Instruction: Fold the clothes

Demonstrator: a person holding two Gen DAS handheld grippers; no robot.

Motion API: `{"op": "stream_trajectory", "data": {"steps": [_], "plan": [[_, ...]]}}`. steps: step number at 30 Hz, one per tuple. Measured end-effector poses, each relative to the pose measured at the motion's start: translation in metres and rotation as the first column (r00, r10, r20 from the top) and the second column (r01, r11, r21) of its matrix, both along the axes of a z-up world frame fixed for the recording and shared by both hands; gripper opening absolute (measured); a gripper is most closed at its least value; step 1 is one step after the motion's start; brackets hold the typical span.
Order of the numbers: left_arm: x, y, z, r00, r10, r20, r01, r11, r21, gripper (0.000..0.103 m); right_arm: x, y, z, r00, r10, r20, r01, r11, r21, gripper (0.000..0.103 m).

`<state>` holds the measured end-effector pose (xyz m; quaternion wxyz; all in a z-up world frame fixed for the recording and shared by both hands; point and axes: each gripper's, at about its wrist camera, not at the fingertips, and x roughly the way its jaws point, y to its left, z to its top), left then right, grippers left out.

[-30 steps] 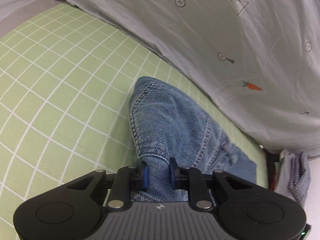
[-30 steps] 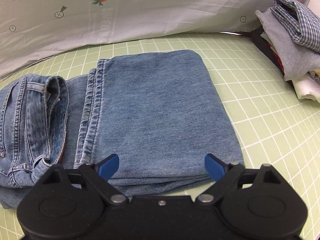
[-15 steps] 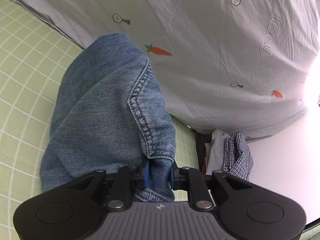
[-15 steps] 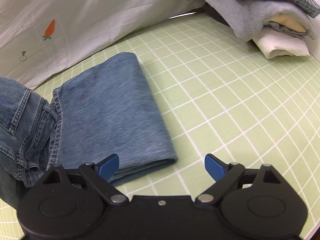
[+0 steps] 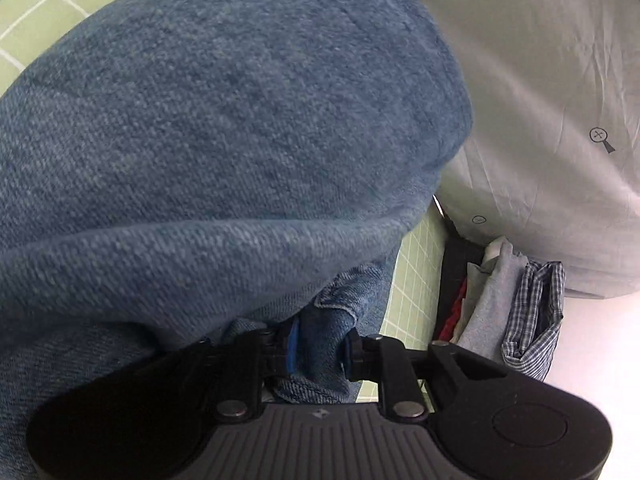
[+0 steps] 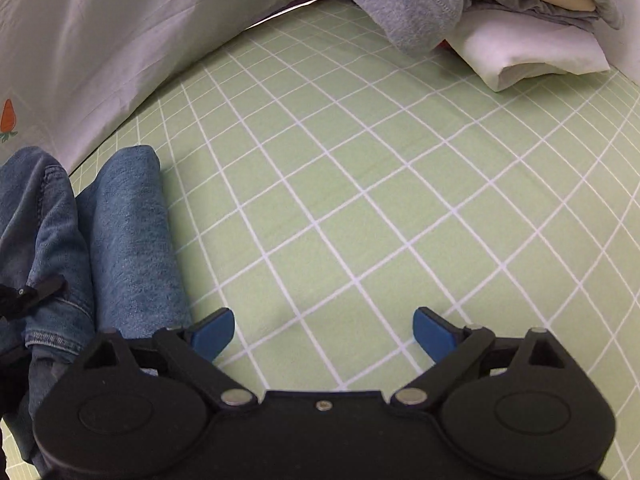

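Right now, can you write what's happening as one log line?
left gripper: shut on jeans | right gripper: open, empty, over green mat | fold: unfinished

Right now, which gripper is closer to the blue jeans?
Left. The left gripper is pinching the jeans. The right gripper is open over the green mat, beside them.

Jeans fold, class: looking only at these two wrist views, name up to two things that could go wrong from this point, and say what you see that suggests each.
1. The left gripper pinches only a small bunch of denim at the jeans' edge, so the heavy cloth could slip out.
2. The right gripper stands open over the bare green mat, holding nothing. The folded part lies unpinned and may drag or unfold.
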<state>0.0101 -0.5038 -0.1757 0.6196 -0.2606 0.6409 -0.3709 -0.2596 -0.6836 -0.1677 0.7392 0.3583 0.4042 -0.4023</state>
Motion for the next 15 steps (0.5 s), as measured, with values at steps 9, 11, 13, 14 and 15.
{"op": "stream_trajectory", "data": {"steps": [9, 11, 13, 14, 15], "plan": [[-0.011, 0.006, 0.060, 0.987, -0.077, 0.142, 0.084, 0.995, -0.044, 0.089, 0.010, 0.015, 0.011, 0.999, 0.042, -0.001, -0.042, 0.997, -0.060, 0.097], [-0.017, 0.017, 0.081, 0.960, -0.087, 0.268, 0.090, 0.996, 0.003, 0.089, 0.015, 0.021, 0.020, 0.998, 0.066, -0.005, -0.066, 0.993, -0.102, 0.097], [-0.022, 0.026, 0.096, 0.916, -0.104, 0.388, 0.074, 0.993, 0.091, 0.089, 0.023, 0.027, 0.033, 0.995, 0.099, 0.010, -0.097, 0.985, -0.142, 0.097], [-0.024, 0.030, 0.101, 0.888, -0.118, 0.444, 0.053, 0.986, 0.156, 0.089, 0.028, 0.030, 0.038, 0.992, 0.121, 0.019, -0.117, 0.980, -0.160, 0.097], [-0.024, 0.033, 0.102, 0.861, -0.142, 0.489, 0.031, 0.973, 0.229, 0.089, 0.036, 0.032, 0.043, 0.989, 0.146, 0.027, -0.139, 0.974, -0.176, 0.097]]}}
